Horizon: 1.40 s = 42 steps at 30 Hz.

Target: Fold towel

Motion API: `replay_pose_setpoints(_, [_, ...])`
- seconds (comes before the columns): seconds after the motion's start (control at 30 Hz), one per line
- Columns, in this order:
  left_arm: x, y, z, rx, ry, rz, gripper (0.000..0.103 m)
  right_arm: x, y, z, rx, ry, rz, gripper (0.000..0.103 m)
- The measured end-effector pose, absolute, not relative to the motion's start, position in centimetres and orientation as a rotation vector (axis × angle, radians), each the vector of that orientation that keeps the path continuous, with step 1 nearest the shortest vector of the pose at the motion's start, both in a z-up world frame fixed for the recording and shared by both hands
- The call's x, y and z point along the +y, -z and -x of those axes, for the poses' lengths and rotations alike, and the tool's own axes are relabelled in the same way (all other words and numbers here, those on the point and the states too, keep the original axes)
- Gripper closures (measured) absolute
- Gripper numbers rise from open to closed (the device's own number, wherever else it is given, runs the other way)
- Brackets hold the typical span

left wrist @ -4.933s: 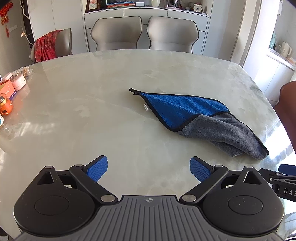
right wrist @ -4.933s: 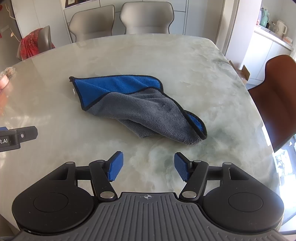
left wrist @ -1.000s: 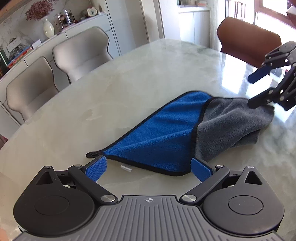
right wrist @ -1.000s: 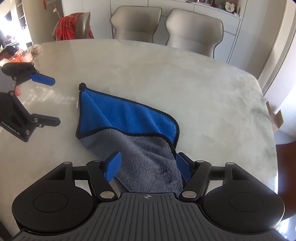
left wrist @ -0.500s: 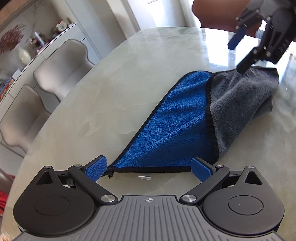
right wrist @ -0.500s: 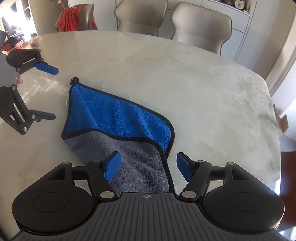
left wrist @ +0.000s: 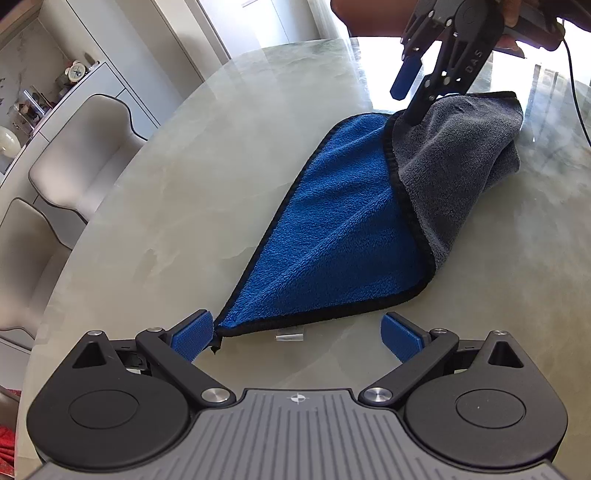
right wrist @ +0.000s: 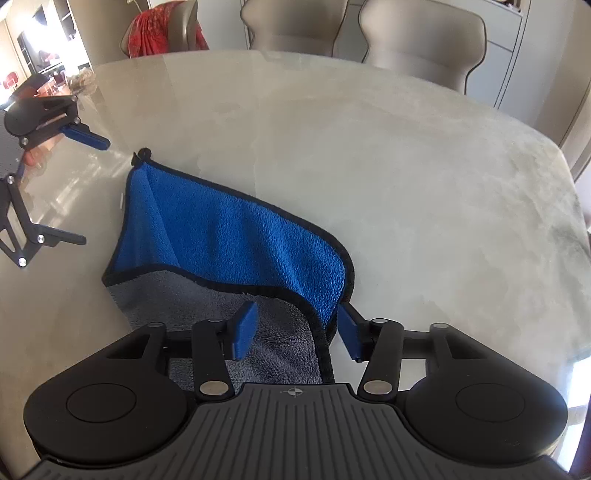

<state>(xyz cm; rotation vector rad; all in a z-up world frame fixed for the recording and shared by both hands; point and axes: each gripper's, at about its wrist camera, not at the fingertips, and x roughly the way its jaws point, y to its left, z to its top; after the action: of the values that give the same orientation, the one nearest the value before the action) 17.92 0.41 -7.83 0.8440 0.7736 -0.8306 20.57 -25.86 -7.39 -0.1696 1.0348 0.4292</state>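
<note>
A towel, blue on one side and grey on the other with black trim, lies crumpled on the marble table [left wrist: 184,155]; it shows in the left wrist view [left wrist: 340,229] and the right wrist view [right wrist: 236,240]. My left gripper [left wrist: 297,338] is open, its left pad beside the towel's near corner with the loop. My right gripper [right wrist: 297,326] is open, its jaws either side of the towel's black-trimmed edge where blue meets grey. It also shows in the left wrist view [left wrist: 406,96], low over the far edge of the towel.
Two beige chairs [right wrist: 424,40] stand at the far side of the table. A chair with a red cloth [right wrist: 162,29] is at the far left. A small white tag [left wrist: 290,336] lies on the table by the towel's near edge.
Both grippers have moved closer to the towel. The left one has reached the looped corner; the right one has dropped onto the opposite edge, its jaws now around the trim.
</note>
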Motion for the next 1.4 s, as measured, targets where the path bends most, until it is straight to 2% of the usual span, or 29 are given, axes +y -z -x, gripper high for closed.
replay_pose_setpoints(0.1, [0.6,7.8,-18.0,0.773,0.831,-0.831,0.003,-25.8,8.1,-21.1,1.058,-0.441,0.160,0.058])
replay_pose_setpoints(0.2, [0.6,7.8,-17.9,0.762,0.842,-0.845,0.003,-25.6,8.5,-21.3,1.080,-0.466,0.156,0.065])
replay_pose_setpoints(0.27, [0.5,8.0,-18.1,0.762,0.839,-0.867,0.003,-25.3,8.7,-21.2,1.088,-0.478,0.172,0.073])
replay_pose_setpoints(0.33, [0.4,8.2,-18.2,0.764,0.830,-0.885,0.003,-25.2,8.8,-21.1,1.100,-0.481,0.174,0.086])
replay_pose_setpoints(0.4, [0.4,8.1,-18.2,0.762,0.804,-0.861,0.003,-25.1,8.5,-20.8,1.095,-0.485,0.165,0.091])
replay_pose_setpoints(0.83, [0.3,5.5,-12.4,0.682,0.592,-0.466,0.003,-22.6,7.2,-18.9,1.109,-0.466,0.250,0.092])
replay_pose_setpoints(1.4, [1.2,4.6,-7.2,0.635,0.584,-0.436,0.003,-19.7,4.6,-14.7,1.073,-0.410,0.404,0.092])
